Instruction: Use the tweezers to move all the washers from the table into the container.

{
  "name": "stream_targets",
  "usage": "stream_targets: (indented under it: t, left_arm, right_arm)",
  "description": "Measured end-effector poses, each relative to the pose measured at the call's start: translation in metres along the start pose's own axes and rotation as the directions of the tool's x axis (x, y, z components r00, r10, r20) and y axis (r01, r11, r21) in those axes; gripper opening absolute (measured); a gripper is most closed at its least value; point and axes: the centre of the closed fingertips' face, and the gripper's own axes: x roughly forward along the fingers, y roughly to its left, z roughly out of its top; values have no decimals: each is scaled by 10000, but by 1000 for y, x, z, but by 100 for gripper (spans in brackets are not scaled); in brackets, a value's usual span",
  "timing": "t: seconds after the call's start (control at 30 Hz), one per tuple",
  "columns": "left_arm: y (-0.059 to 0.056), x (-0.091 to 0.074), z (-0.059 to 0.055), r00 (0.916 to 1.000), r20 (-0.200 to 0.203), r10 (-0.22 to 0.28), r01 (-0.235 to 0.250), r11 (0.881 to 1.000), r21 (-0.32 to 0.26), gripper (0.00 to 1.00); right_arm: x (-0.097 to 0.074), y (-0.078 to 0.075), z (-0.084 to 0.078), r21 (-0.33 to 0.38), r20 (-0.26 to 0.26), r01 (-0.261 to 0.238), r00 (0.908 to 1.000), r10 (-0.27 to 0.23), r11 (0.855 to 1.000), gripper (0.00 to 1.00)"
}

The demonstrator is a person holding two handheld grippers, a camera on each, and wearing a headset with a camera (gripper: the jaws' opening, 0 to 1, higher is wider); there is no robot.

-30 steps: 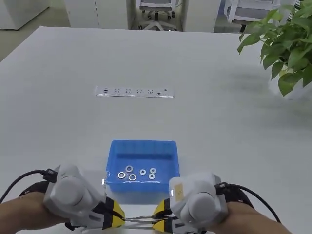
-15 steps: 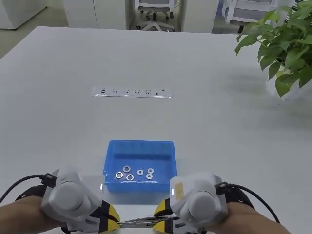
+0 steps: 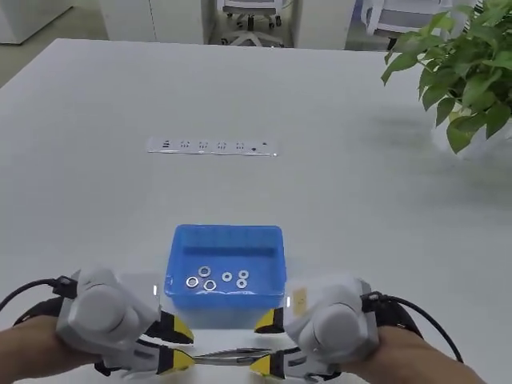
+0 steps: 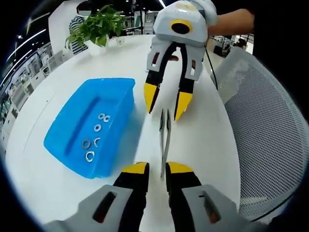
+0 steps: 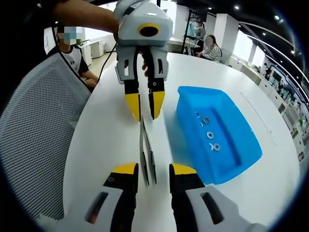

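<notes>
Lower part of the head view: my left gripper [image 3: 182, 346] and right gripper [image 3: 266, 344] face each other. The tweezers [image 3: 228, 358] lie on the worktop [image 3: 336, 184] between them. Both my jaws are released, the left pair narrower, each straddling a tweezer end unclamped. Washers [image 3: 216, 278] sit in the blue container [image 3: 228, 232], just above the grippers in frame.

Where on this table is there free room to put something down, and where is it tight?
Bare table lies left and right of the blue container, and in the wide band between it and the socket strip. It is crowded at the near edge, where the left tool and right tool face each other across the tweezers.
</notes>
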Motion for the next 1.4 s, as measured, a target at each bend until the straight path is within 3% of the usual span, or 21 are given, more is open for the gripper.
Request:
stream_targets:
  t: [0.17,0.3,0.4,0.57,0.83,0.93,1.03,1.17,1.3,1.4]
  left_arm:
    - [3,-10,7,9974,617,367,-330,9976,-606,25]
    - [6,-21,16,9871,1354,855,-682,9895,-1271,31]
    - [10,-31,22,9727,1925,1298,-954,9793,-1784,36]
    - [14,-48,30,9414,2652,2081,-1388,9562,-2576,47]
    - [8,-65,33,9063,3014,2962,-2041,9313,-3017,64]
    - [7,-71,32,8970,2905,3331,-2380,9179,-3174,71]
    - [6,-79,33,8738,3058,3781,-2714,9009,-3386,75]
    - [2,-87,28,8559,2948,4250,-3081,8767,-3695,84]
    - [-3,-97,29,8264,3154,4665,-3352,8575,-3903,87]
    - [-6,-101,27,8199,3061,4838,-3593,8511,-3828,93]
  right_arm:
    - [-14,-7,3,495,336,507,9981,-524,9975,29]
    - [-25,-12,6,1106,745,946,9919,-1032,9894,34]
    - [-37,-19,10,1502,1145,1438,9802,-1617,9781,38]
    - [-59,-31,13,2421,1825,2109,9488,-2580,9470,49]
    - [-86,-38,2,3283,2027,2855,9097,-3623,9004,66]
    - [-96,-37,2,3414,2119,3160,8917,-4000,8852,71]
    - [-104,-34,3,3651,2298,3344,8720,-4322,8688,76]
    - [-110,-27,1,3781,2286,3529,8603,-4557,8559,83]
    - [-117,-24,-2,3989,2339,3567,8512,-4698,8448,90]
    - [-120,-22,-4,4023,2314,3633,8477,-4773,8403,95]
